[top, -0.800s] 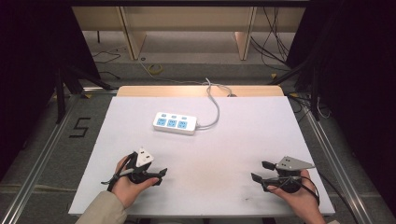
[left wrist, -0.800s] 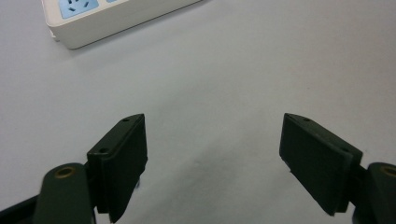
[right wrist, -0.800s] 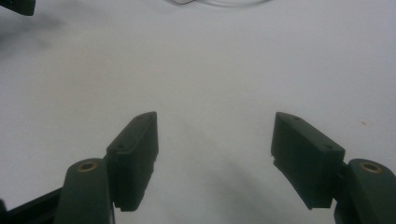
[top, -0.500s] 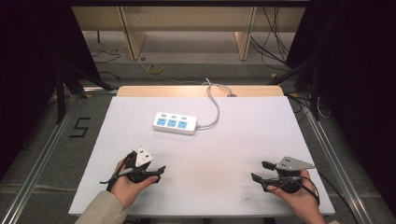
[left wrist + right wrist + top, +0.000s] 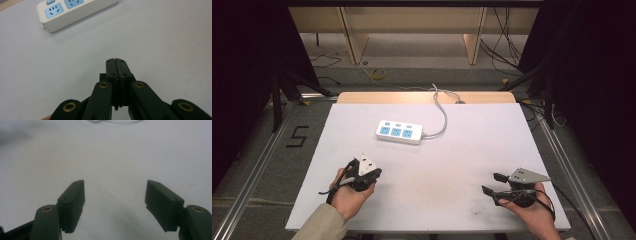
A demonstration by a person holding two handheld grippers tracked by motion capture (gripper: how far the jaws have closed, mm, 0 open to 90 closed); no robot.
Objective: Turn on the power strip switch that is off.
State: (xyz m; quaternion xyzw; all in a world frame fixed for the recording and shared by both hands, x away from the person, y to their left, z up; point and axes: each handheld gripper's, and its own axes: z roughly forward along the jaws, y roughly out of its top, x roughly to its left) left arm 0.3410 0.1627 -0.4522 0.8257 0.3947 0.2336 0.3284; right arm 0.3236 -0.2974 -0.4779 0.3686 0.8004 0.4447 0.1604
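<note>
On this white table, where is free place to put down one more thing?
The widest bare patch lies between the left claw and the right claw, in front of the power strip. The table is also bare right of the strip's cable. No spot is crowded.

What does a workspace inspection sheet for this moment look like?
Surface: white table, faint smudges near the front.
Job's things: white power strip with three blue sockets, lying flat, untouched.
Clutter: nothing seen.
Grippers: left gripper shut, nothing between its jaws; right gripper open, nothing between its jaws; both low over the table's front part.
Cables: strip's white cord curls off the far edge.
Surroundings: floor marking "5", wooden frame legs, loose floor cables.
</note>
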